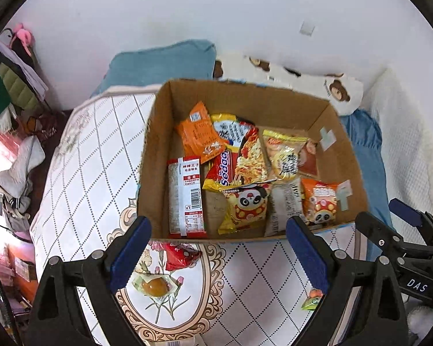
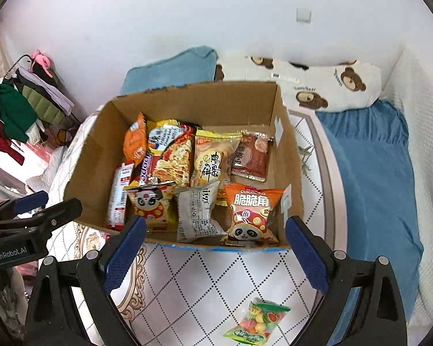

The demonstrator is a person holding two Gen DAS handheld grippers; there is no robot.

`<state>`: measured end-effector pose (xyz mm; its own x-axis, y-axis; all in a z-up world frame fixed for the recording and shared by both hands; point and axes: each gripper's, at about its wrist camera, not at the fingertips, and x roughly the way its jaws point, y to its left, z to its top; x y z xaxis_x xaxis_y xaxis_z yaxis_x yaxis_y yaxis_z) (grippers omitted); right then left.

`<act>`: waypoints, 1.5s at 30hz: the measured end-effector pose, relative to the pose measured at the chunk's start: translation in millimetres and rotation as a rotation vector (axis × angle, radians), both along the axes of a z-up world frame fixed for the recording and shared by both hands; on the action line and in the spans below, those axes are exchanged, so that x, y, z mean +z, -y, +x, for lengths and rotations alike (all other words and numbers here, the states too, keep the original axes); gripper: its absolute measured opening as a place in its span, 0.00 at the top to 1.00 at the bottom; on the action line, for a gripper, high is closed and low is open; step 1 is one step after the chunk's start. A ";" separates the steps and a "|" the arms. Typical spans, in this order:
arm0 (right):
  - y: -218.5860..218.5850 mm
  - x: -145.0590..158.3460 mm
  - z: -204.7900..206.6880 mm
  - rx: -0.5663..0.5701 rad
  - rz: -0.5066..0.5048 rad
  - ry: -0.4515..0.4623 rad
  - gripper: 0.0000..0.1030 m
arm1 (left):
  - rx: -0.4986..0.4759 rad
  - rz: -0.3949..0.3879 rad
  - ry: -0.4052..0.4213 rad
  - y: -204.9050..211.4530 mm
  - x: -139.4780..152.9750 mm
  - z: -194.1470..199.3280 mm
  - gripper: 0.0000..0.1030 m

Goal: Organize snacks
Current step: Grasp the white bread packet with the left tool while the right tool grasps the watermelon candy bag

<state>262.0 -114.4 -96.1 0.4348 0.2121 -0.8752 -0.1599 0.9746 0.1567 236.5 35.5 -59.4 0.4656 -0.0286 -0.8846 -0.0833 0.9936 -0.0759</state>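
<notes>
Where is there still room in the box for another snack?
Bare floor shows in the brown cardboard box along its right wall, beside the dark red packet, and behind the packets by the back wall. The left and middle are crowded with overlapping packets like the red noodle bag.

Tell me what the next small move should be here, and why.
Probably lower the right gripper, open and empty, onto the candy bag lying on the mattress just in front of the cardboard box. The box already holds most packets, and this bag sits between the right gripper's fingers in its view.
</notes>
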 end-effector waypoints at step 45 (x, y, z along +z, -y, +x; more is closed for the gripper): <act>48.5 -180.5 -123.7 -0.192 0.066 -0.338 0.40 | 0.070 -0.024 -0.396 -65.4 -148.7 -158.6 0.07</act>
<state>138.4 -162.9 -276.7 0.1618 0.2152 -0.9631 0.0957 0.9679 0.2323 77.9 100.9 -208.1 0.0901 -0.0312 -0.9954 -0.1784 0.9828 -0.0470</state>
